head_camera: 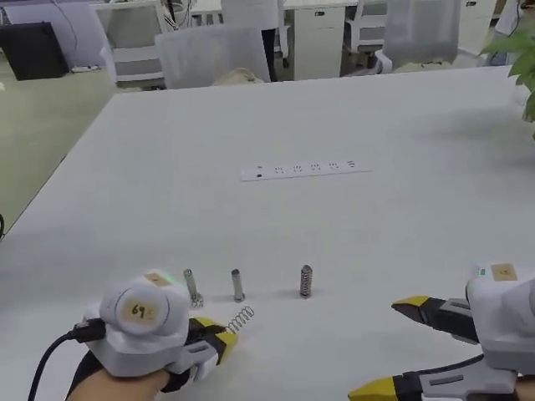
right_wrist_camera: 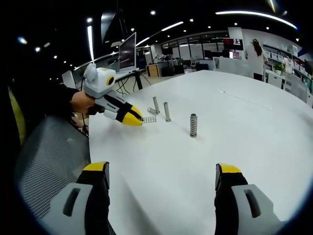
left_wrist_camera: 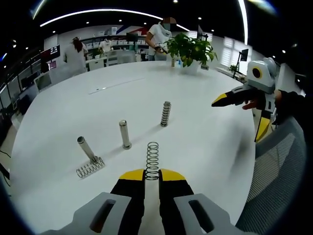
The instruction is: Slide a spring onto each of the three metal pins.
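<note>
1. While its yellow tips are pinching one end of a spring [left_wrist_camera: 152,159], the left tool [left_wrist_camera: 152,175] is hovering low, pointing the free end toward the pins.
2. The right tool [right_wrist_camera: 161,174] is hanging wide apart, empty, likely standing by.
3. Farther on the worktop [left_wrist_camera: 210,142], a loose spring [left_wrist_camera: 90,168] is lying by the left pin [left_wrist_camera: 85,148]; the middle pin [left_wrist_camera: 124,133] is standing bare; the right pin [left_wrist_camera: 166,113] is wearing one.
</note>
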Action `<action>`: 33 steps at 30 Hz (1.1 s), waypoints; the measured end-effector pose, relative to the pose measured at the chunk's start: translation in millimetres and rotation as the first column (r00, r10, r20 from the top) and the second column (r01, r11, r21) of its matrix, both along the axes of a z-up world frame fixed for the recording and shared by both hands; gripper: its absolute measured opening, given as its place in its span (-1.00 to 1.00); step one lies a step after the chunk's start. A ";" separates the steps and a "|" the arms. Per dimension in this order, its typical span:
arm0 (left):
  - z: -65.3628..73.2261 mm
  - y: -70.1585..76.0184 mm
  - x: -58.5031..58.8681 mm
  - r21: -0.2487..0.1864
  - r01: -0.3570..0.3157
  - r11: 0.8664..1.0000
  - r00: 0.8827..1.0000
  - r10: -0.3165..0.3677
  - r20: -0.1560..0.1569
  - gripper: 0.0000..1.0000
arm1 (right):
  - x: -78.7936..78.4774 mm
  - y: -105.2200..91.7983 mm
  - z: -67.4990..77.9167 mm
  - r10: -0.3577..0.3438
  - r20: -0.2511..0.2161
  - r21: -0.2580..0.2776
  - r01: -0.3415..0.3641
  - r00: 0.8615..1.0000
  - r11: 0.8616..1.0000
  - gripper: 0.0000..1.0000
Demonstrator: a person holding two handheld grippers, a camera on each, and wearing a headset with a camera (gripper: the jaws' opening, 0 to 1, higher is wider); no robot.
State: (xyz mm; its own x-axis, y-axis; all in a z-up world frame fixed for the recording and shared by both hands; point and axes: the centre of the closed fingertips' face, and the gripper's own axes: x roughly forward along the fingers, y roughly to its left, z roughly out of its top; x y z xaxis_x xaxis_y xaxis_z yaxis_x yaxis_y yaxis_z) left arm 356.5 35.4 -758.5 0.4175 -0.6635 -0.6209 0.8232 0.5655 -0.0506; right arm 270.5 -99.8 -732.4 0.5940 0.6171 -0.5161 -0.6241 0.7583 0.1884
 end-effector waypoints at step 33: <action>39.1 3.8 -34.6 -0.103 0.157 0.982 0.987 -0.154 0.038 -0.95 | 16.4 53.6 30.8 0.194 0.046 -0.053 -0.192 0.980 0.980 0.61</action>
